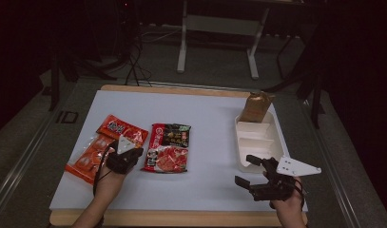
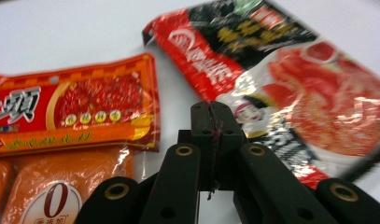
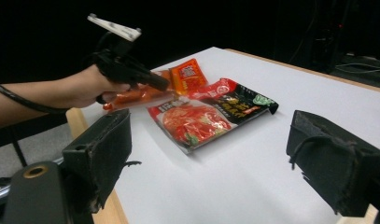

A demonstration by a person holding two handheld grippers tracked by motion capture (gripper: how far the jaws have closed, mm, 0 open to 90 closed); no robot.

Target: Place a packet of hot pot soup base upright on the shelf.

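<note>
A: How are the tongs seen?
B: The left gripper (image 2: 211, 116) is closed, empty, between the orange snack pack (image 2: 71, 140) and the red-black sauce packet (image 2: 290, 88), left of centre. The right gripper (image 3: 211, 154) is held wide open.

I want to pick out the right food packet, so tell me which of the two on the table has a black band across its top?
The red and black packet, the one nearer the white tray. The orange packet to its left has no black; it is red and orange, with clear windows.

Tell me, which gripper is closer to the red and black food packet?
The left gripper. It sits shut just beside the red and black packet, between it and the orange packet. The right gripper is open, far off by the white tray.
</note>
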